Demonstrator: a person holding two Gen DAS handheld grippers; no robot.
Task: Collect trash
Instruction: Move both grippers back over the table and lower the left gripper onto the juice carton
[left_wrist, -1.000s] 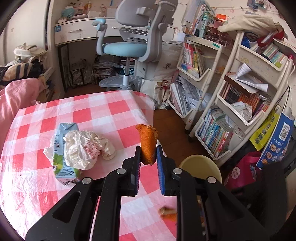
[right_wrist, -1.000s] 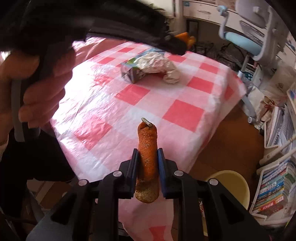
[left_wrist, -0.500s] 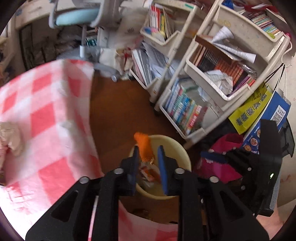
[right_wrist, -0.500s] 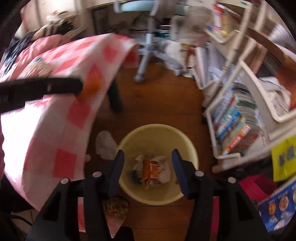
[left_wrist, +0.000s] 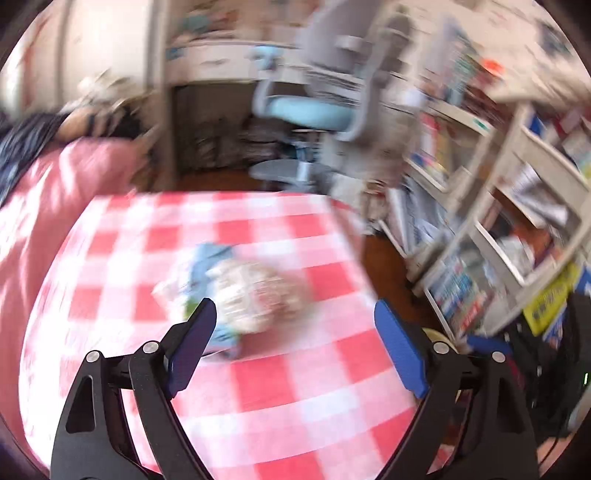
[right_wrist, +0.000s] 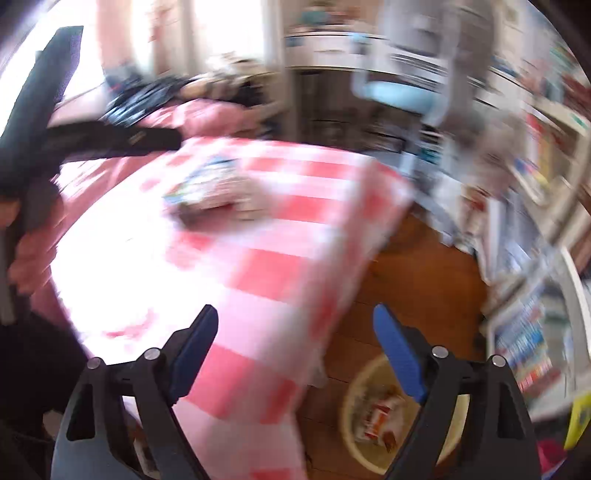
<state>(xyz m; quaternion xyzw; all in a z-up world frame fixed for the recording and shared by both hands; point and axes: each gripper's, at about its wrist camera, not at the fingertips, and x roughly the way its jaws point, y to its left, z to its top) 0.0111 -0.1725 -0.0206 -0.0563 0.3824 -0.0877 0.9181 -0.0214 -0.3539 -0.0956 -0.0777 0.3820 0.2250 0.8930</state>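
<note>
The near part of the checked tablecloth (left_wrist: 295, 387) is bare. Farther back a carton and crumpled wrapper pile (left_wrist: 240, 291) sits in the way. Right, the floor strip (right_wrist: 417, 280) before the book racks (left_wrist: 517, 206) is narrow.

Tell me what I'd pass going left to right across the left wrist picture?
Pink bedding → red-and-white checked tablecloth bearing a crumpled pale wrapper heap → brown wooden floor → white shelf rack of books.
</note>
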